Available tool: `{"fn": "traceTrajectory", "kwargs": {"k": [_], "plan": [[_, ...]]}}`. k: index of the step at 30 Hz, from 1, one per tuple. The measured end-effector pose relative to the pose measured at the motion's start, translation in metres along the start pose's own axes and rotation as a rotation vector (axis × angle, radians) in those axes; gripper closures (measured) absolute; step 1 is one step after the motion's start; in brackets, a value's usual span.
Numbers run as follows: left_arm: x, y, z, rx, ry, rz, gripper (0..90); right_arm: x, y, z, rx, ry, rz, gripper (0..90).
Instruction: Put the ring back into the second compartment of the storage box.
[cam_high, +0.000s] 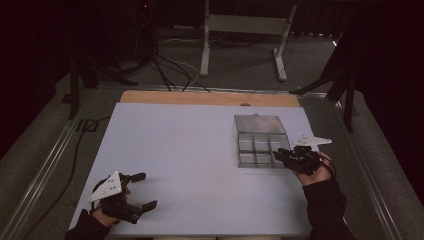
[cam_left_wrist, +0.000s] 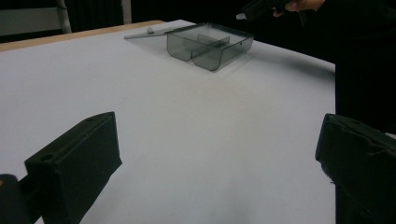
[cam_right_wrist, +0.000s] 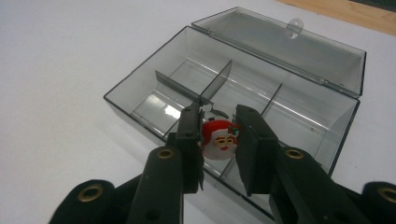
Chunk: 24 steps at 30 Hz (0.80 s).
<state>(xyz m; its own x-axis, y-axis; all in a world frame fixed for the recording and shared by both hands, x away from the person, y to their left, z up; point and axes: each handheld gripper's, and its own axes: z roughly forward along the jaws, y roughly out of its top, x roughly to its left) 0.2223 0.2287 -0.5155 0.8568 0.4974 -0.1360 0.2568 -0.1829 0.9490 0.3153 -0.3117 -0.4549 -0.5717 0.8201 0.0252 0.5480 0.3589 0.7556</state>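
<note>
Clearly pinched between the right tongs (cam_right_wrist: 219, 140): a small Santa charm (cam_right_wrist: 219, 136), held just above the near wall of the open divided box (cam_right_wrist: 140, 88), at centre of the right gripper view. Box compartments straight ahead of and below the charm, lid (cam_right_wrist: 289, 46) folded back toward the upper right of that frame. Right tongs (cam_high: 285, 156) at the box's lower right corner in the high view. Left tongs (cam_high: 142, 192) spread wide, idle at the lower left of the counter (cam_high: 190, 165), well apart from the box.
</note>
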Motion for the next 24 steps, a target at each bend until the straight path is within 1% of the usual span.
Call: {"fn": "traceTrajectory", "kwargs": {"k": [13, 17, 24], "plan": [[0.0, 0.0, 0.0, 0.003, -0.001, 0.002, 0.4, -0.003, 0.011, 0.004, -0.006, -0.009, 0.006, 71.6], [0.0, 0.0, 0.0, 0.0, -0.002, 0.0, 0.4, -0.003, 0.016, 0.006, -0.011, -0.007, -0.004, 71.6], [0.0, 0.0, 0.0, 0.003, -0.001, 0.003, 0.4, -0.004, 0.022, 0.01, -0.01, -0.008, -0.002, 71.6]]}}
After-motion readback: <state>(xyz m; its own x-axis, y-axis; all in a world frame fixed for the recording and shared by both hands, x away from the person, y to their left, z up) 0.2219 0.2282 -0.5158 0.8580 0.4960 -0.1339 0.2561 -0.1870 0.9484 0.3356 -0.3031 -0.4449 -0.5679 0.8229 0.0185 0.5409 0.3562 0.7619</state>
